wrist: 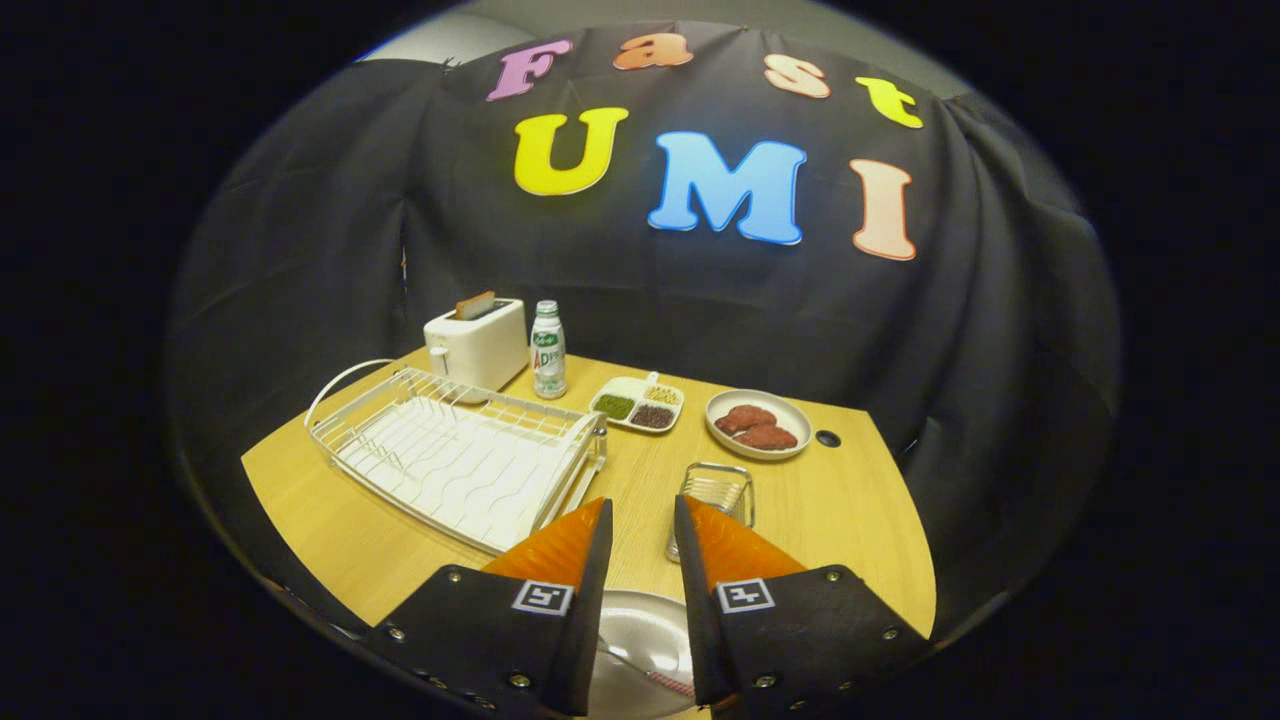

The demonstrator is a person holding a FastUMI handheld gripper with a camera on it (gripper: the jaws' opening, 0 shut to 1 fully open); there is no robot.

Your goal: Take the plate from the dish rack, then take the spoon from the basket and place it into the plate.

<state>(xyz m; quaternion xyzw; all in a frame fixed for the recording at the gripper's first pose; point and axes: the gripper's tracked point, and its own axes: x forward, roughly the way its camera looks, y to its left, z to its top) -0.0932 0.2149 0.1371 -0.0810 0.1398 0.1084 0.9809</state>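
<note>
Claw point(643, 520) fingers stand apart with nothing between their tips, raised above the wooden table point(860, 510). Below them, near the table's front edge, lies the plate point(640, 630), mostly covered by the fingers; a thin handle with a striped end, likely the spoon point(650, 676), rests in it, though its bowl is hard to make out. Just ahead of the fingers stands the small wire basket point(718, 490), its lower part hidden behind one finger. Beside it sits the white dish rack point(450, 455). Beyond are a toaster point(477, 343), a bottle point(547, 350), a divided tray point(637, 403) and a dish of reddish food point(758, 423).
</note>
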